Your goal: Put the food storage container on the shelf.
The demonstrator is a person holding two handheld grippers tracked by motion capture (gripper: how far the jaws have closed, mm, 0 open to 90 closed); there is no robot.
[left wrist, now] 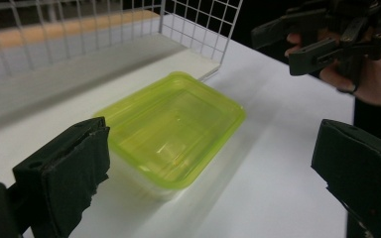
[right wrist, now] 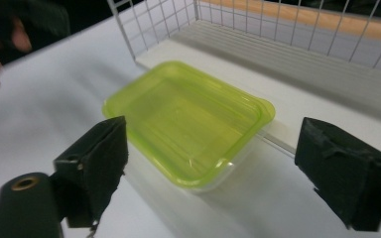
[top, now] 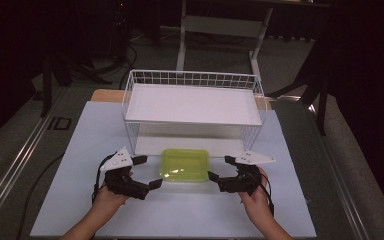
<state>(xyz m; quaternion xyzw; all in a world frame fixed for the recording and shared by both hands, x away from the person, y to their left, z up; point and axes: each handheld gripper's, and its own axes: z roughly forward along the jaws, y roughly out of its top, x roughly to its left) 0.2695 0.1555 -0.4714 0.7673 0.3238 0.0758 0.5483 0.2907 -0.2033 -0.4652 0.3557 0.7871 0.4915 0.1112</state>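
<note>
The green-lidded container (top: 185, 165) sits on the white table (top: 80, 200) just in front of the white wire rack (top: 192, 102), free of both grippers. The left gripper (top: 151, 172) hangs just beside the container's left end with its jaws spread wide. The right gripper (top: 219, 168) sits just off the container's right end, its jaws likewise spread, pinching nothing
</note>
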